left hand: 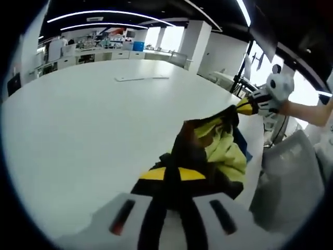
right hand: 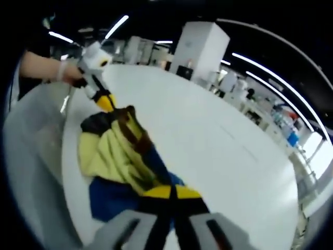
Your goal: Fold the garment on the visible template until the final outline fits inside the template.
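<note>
Currently both claws grip one garment [left hand: 221,146], stretched between them at the desk's near edge. Left gripper view: left claw [left hand: 171,195] at bottom centre, its jaws closed on a dark and yellow fold. Garment runs up and right from there, yellow-green, dark and blue cloth bunched, to the right claw [left hand: 244,107] at right of centre, clamped on the far end; a hand [left hand: 273,94] holds it. White desk [left hand: 93,130] fills the left half; a flat pale strip [left hand: 141,78] lies at upper centre. Grey chair [left hand: 294,177] at lower right.

Right gripper view: right claw [right hand: 174,200] at bottom centre, jaws pinched on cloth. Garment [right hand: 122,156] spreads up-left to the left claw [right hand: 106,101], clamped.
</note>
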`<state>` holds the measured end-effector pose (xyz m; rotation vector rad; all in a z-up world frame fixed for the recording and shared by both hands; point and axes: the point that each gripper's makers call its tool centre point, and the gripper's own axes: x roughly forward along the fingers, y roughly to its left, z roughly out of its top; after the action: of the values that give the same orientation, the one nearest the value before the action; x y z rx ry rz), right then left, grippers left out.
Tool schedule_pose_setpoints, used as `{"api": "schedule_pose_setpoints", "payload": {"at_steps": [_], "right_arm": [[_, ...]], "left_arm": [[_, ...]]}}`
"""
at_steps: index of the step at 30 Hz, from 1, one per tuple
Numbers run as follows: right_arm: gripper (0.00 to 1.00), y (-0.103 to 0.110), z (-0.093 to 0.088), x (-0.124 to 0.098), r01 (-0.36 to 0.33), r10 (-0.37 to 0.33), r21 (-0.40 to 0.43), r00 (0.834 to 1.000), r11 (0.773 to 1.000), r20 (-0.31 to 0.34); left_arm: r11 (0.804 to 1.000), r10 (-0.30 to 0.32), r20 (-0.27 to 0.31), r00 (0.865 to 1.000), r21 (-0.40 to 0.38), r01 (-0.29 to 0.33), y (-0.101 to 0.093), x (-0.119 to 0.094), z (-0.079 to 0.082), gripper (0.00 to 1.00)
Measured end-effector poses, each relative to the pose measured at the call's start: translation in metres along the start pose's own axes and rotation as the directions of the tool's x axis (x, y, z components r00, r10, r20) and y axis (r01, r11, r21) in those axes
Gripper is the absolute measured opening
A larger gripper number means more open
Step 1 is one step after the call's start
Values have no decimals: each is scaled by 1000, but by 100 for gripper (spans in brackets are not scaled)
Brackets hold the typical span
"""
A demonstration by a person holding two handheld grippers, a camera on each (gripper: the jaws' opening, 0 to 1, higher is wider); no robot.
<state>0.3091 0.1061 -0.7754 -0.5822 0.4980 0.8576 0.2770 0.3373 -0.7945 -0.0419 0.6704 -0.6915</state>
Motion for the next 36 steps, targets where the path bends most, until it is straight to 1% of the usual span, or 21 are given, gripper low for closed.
{"api": "schedule_pose_setpoints", "payload": {"at_steps": [3,7,9,10,12,15,16,17,18,21,23,24,26,27,29,30,31,32,34,35,36], "right_arm": [[0,-1,4,-6,8,-9,17,1000,1000,10],[0,-7,16,-22,29,-31,39,999,999,33],[0,-12,24,-32,44,-49,79,997,996,64],[0,-13,30,-36,43,-52,106,995,993,85],[0,-21,42,-48,56,-76,146,989,988,129],[0,-31,59,-66,62,-103,209,976,976,192],[0,-34,64,-72,62,-112,225,971,972,212],[0,-38,70,-77,62,-120,240,965,969,234],[0,-42,77,-84,66,-135,258,956,964,261],[0,-50,96,-101,50,-150,300,936,953,320],[0,-53,106,-112,68,-159,271,930,960,331],[0,-55,112,-117,90,-169,243,930,966,327],[0,-55,124,-124,87,-168,235,920,968,353],[0,-55,133,-130,84,-171,237,910,968,378],[0,-54,145,-138,92,-173,214,902,972,396],[0,-54,149,-142,98,-176,207,898,973,403],[0,-55,154,-145,101,-178,200,891,975,417],[0,-57,161,-150,99,-178,198,882,975,435],[0,-59,169,-157,105,-183,191,870,976,458],[0,-60,175,-161,108,-186,188,862,976,472],[0,-60,179,-164,111,-189,186,854,976,484]], "left_arm": [[1000,-4,12,1000,-10,4,-1,-3,3,0],[1000,7,48,999,15,-8,-6,-12,18,0],[1000,5,97,995,-1,-5,-9,-18,32,0],[1000,13,138,990,-7,-12,-11,-23,43,0],[1000,21,175,984,1,-22,-13,-33,58,0],[999,28,245,969,17,-33,-18,-46,83,0],[999,30,266,963,26,-38,-19,-51,90,0],[998,31,298,954,40,-45,-24,-57,103,0],[998,33,309,951,41,-48,-24,-61,108,0],[995,39,365,930,73,-71,-32,-78,132,0],[995,36,414,910,74,-73,-34,-87,149,0],[995,22,453,891,73,-61,-37,-94,160,0],[994,39,454,890,74,-81,-35,-100,165,0],[990,44,464,885,97,-100,-35,-104,170,0],[989,42,497,867,102,-106,-40,-115,184,0],[990,29,526,850,105,-99,-44,-121,192,0],[990,30,539,842,102,-100,-46,-125,196,0],[989,31,558,829,105,-107,-47,-132,203,0],[988,35,575,817,104,-116,-46,-140,208,0],[986,33,591,806,111,-122,-47,-144,212,0],[986,35,597,802,111,-125,-47,-147,214,0]]}}
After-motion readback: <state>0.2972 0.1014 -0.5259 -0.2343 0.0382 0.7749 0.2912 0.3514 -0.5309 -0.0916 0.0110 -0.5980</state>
